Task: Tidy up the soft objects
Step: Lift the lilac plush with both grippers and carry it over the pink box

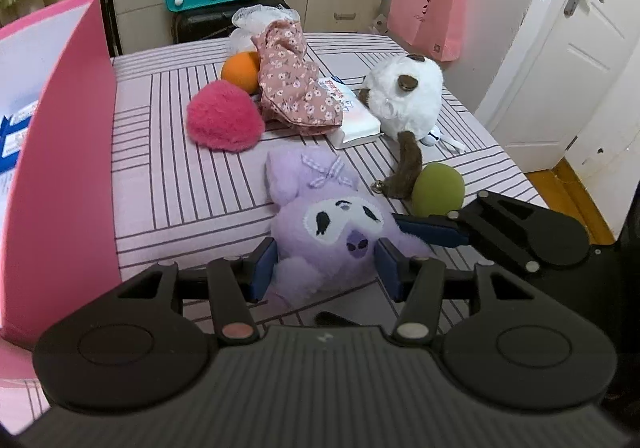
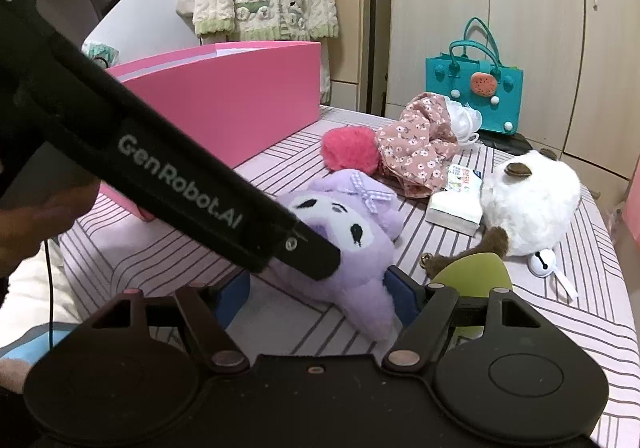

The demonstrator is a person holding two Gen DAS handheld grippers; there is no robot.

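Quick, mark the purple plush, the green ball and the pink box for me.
purple plush (image 1: 332, 232): left wrist view, on its white face patch.
green ball (image 1: 438, 189): left wrist view, on its rounded top.
pink box (image 2: 240, 103): right wrist view, on its outer side wall.

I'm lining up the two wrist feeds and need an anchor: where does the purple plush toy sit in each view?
Left wrist view: the purple plush toy lies low in the centre, face up, between the open fingers of the left gripper.
Right wrist view: it lies just below centre, partly hidden by the other gripper's black body.
Shared landmark: the pink furry ball, behind the plush in both views.
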